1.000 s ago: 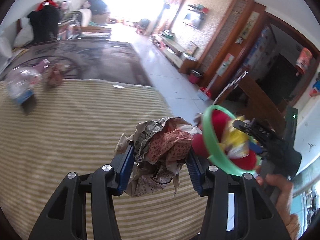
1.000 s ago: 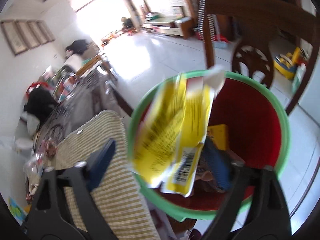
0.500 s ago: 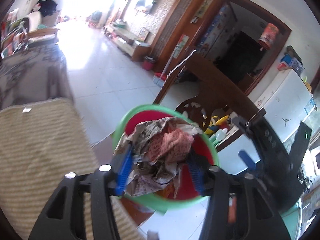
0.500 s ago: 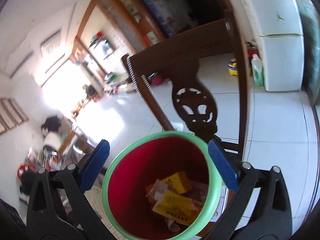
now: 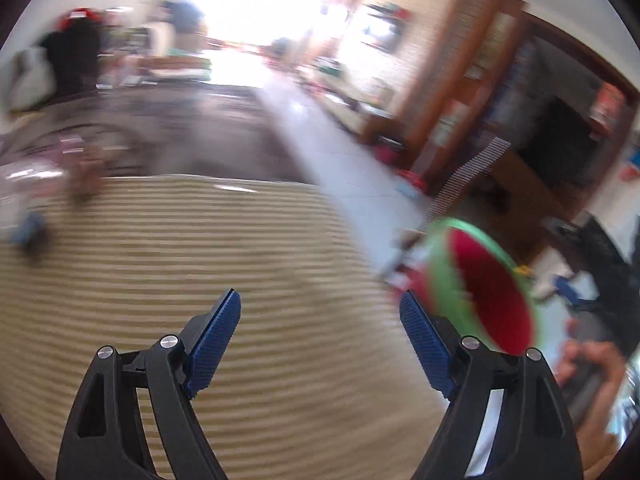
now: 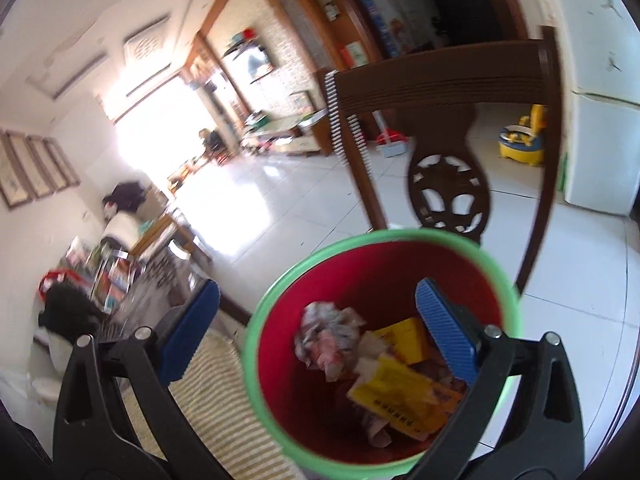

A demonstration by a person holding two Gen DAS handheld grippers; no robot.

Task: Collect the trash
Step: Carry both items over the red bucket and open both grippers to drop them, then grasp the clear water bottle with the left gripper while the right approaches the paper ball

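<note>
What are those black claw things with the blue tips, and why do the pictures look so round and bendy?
Those claws are grabbers that a person holds, one in each hand. A small fisheye camera on each looks along its fingers and bends the picture round. One picture comes from the left grabber, open and empty above a striped beige tablecloth. The other comes from the right grabber, also open and holding nothing. It looks down into a red bin with a green rim. Inside lie a crumpled paper ball and yellow wrappers. The left picture is blurry, so the far things on the table cannot be told.
</note>
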